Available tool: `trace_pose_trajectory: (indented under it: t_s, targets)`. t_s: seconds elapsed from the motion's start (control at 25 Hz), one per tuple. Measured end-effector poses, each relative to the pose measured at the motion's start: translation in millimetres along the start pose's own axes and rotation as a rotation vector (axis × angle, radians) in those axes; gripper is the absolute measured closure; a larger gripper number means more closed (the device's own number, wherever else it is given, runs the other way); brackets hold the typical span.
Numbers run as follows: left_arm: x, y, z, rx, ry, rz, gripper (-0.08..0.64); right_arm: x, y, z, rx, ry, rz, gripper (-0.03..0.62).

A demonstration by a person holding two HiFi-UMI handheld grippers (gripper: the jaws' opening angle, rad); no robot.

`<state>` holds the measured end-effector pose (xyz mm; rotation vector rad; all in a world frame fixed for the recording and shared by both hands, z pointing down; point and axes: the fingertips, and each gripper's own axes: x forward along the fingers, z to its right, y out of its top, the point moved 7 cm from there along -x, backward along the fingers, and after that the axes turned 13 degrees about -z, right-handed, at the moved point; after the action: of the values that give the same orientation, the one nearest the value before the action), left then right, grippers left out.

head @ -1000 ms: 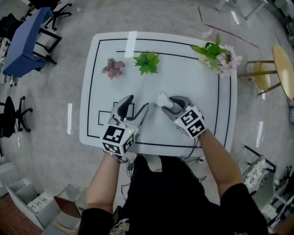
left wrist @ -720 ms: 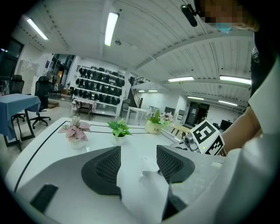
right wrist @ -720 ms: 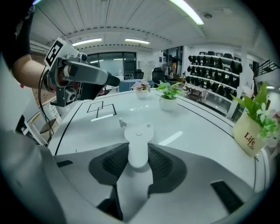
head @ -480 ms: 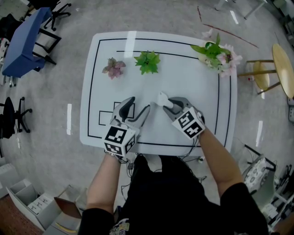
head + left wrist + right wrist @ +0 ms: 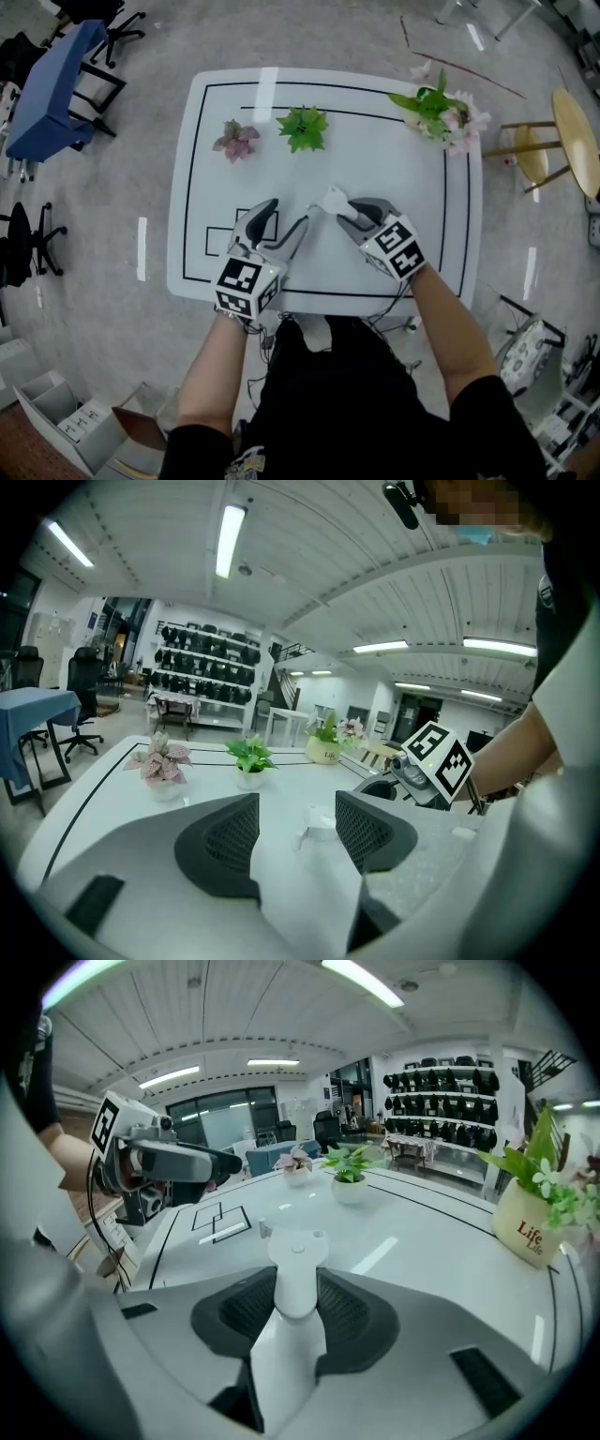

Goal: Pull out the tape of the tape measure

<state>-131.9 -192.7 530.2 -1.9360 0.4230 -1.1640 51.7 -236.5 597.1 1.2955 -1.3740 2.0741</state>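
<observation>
Two claws, one tape measure (image 5: 296, 1265): it's pinched in our right gripper (image 5: 300, 1309), near the middle of the table (image 5: 234, 141) and a bit towards our near edge. The pads are about half closed and press on the white case from both sides, so that grip looks sorted. A little tab (image 5: 263, 1229) pokes out on the case's left, and we reckon that's the tape end. Our left gripper (image 5: 298, 829) sits just left of it, jaws spread wide with nothing in them, pointed at the case. So we're holding the body and the tape's not out yet. Next move, as we see it, is to ease the left in, nip that tab, then draw it leftwards while the right holds firm.
</observation>
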Motion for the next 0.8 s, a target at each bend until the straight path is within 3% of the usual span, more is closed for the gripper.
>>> trace_pose_trajectory:
  t_s: [0.2, 0.6, 0.8]
  targets:
    - [-2, 5, 5, 0.015, -0.018, 0.007, 0.31, -25, 16, -4, 0.052, 0.034, 0.054, 0.459]
    - [-10, 28, 21, 0.08, -0.069, 0.037, 0.316, -79, 42, -23, 0.016, 0.05, 0.112, 0.459]
    - [-18, 39, 30, 0.12, -0.11, 0.055, 0.364, -100, 50, -35, 0.008, 0.039, 0.137, 0.459]
